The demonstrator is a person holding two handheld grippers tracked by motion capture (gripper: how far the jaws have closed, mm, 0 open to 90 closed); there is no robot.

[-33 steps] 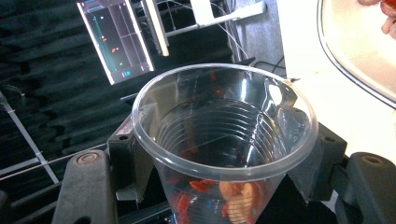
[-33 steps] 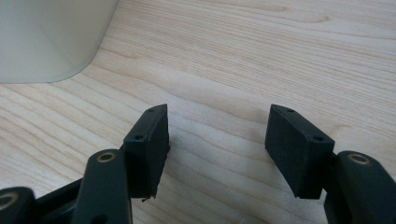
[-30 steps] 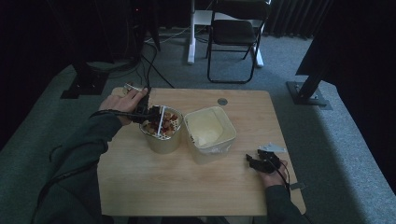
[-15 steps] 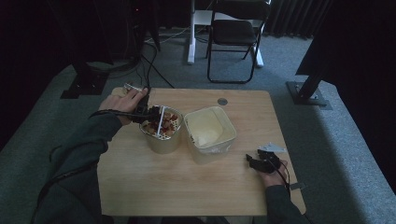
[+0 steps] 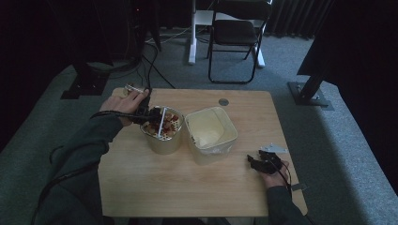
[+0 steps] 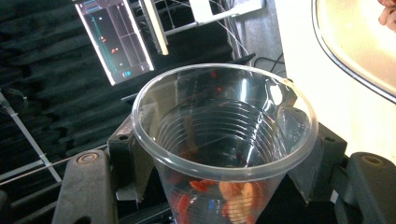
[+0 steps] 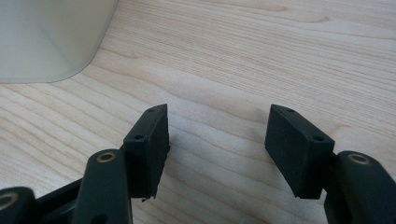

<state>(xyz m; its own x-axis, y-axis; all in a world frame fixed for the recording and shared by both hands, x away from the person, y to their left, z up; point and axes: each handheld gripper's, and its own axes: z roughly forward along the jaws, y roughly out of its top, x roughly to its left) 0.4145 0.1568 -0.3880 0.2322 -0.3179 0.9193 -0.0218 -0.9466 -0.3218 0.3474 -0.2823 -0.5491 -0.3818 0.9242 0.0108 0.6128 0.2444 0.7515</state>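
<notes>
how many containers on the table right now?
3. A clear plastic cup clamped in the left tongs, held over the bin of red and orange pieces at table centre-left; an empty cream bin beside it on the right. None seem hidden.

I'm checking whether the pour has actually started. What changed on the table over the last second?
Nothing visibly changed. The left gripper still holds the clear plastic cup tipped over the container of red pieces, the right gripper still rests open on the table, and the cream tub has not moved.
</notes>
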